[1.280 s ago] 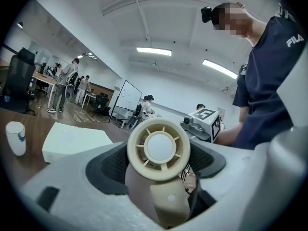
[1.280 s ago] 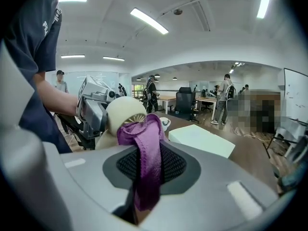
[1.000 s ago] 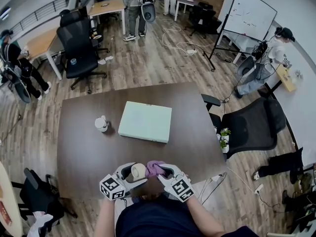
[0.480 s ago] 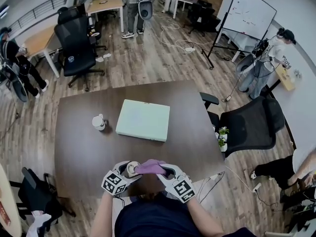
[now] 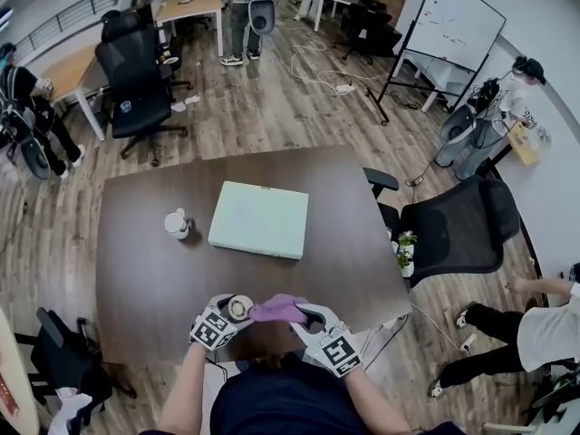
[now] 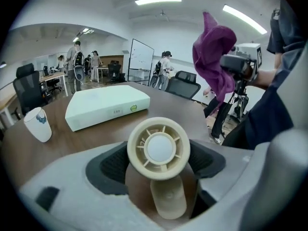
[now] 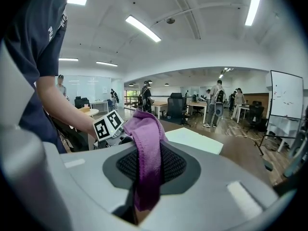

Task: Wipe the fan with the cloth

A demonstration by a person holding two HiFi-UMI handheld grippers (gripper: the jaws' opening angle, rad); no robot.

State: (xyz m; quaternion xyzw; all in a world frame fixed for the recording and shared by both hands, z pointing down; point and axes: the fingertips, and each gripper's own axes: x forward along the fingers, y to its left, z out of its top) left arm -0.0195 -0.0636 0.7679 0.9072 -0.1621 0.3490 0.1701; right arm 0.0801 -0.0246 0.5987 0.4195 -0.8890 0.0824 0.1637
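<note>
1. Where the person's two hands meet, on the near side of the pale green box [image 5: 258, 219], the left gripper [image 6: 161, 165] has its jaws closed on the fan [image 6: 159, 149]. The cream handle runs down between the dark pads, and the round grille head stands just above them, facing the camera.
2. Just to the right of it, also on the near side of the box, the right gripper [image 7: 147, 179] has its jaws drawn almost together, pinching the purple cloth [image 7: 147, 150]. One fold hangs down through the narrow gap and the rest is bunched up above the pads.
3. In the head view the cloth lies just beside the fan, between the two grippers. The left gripper view shows it raised and clear of the fan's face, not touching it.
4. The box lies flat on the brown table [image 5: 136, 270], well apart from both grippers.
5. A white cup [image 5: 175, 224] stands upright just to the left of the box.
6. To the right of the box, off the table's edge, are a small potted plant [image 5: 404, 254] and a black office chair [image 5: 462, 229].
7. Beyond the box the wooden floor carries another black chair [image 5: 136, 75], more desks, a whiteboard [image 5: 458, 27] on a stand, and several standing people.
</note>
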